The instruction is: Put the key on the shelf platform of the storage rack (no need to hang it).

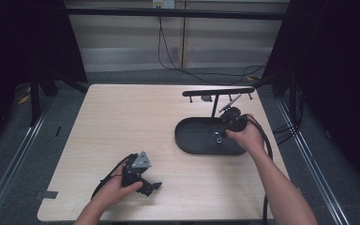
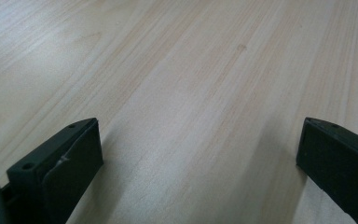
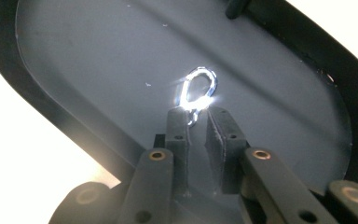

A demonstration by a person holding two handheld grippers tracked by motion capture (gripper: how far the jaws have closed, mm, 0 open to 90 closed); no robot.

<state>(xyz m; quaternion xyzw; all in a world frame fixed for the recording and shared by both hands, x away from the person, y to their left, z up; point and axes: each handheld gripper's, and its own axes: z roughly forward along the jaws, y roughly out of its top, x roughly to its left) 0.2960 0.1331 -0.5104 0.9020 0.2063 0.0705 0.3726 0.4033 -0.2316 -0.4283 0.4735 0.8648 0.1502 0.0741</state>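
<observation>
A black oval tray (image 1: 194,136) lies at the table's right half, and a black post with a crossbar (image 1: 218,92) carrying small hooks rises from it. My right gripper (image 1: 221,133) points down into the tray. In the right gripper view a shiny metal ring (image 3: 185,93) lies on the tray floor (image 3: 98,56), its lower end between my right gripper's (image 3: 196,114) tips. The jaws stand a little apart and the pads do not press on the ring. My left gripper (image 1: 153,188) rests low over the bare wood at the front left, with its jaws wide open (image 2: 200,126) and nothing between them.
The light wooden table (image 1: 122,117) ends close in front of my left hand. Cables (image 1: 168,51) run across the floor behind the table. Dark curtains hang at both sides, and metal rails (image 1: 9,154) run along the floor.
</observation>
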